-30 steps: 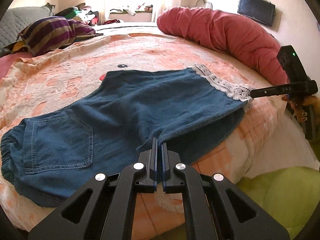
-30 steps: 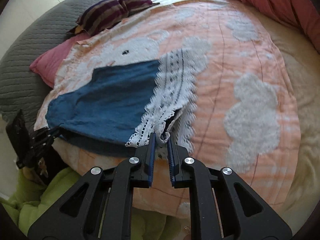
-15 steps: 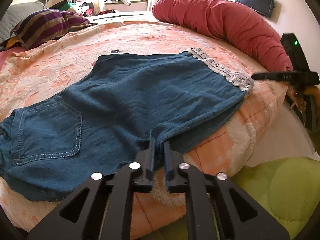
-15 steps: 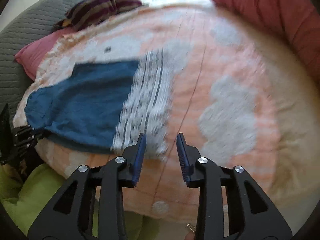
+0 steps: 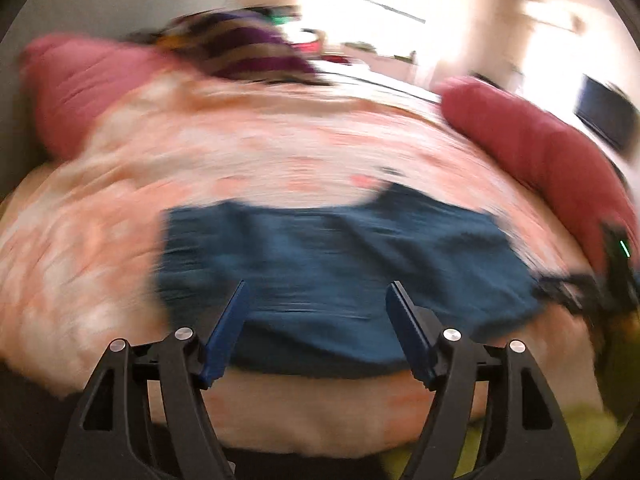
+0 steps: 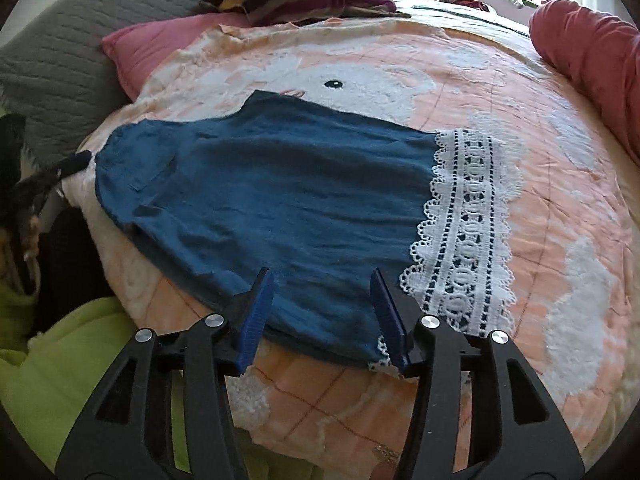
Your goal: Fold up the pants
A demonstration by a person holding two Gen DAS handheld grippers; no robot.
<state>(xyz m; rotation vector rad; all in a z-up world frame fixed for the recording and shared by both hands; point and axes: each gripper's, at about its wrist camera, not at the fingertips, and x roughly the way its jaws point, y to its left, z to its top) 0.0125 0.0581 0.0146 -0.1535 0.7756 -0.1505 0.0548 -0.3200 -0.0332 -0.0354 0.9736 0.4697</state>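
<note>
— Both let go since before: left gripper (image 5: 316,328) now wide, right gripper (image 6: 322,312) half open, jaws just opening, nothing pinched. Pants (image 6: 276,200) folded lengthwise, flat at bed (image 6: 560,200) edge.

— Risks?

— Near hem overhanging; could slide off. Lace cuff (image 6: 468,216) may snag. Soft quilt, pillows behind, window bright.

Blue denim pants (image 6: 280,200) lie flat on a peach-and-white quilt (image 6: 540,128), folded lengthwise with one leg stacked on the other. The waist end, with a patch pocket (image 6: 154,172) showing, points toward the quilt's left edge; the hem, trimmed with a broad band of white lace (image 6: 468,232), points toward its middle. The lower side runs along the quilt's near edge. Light wrinkles cross the fabric.
</note>
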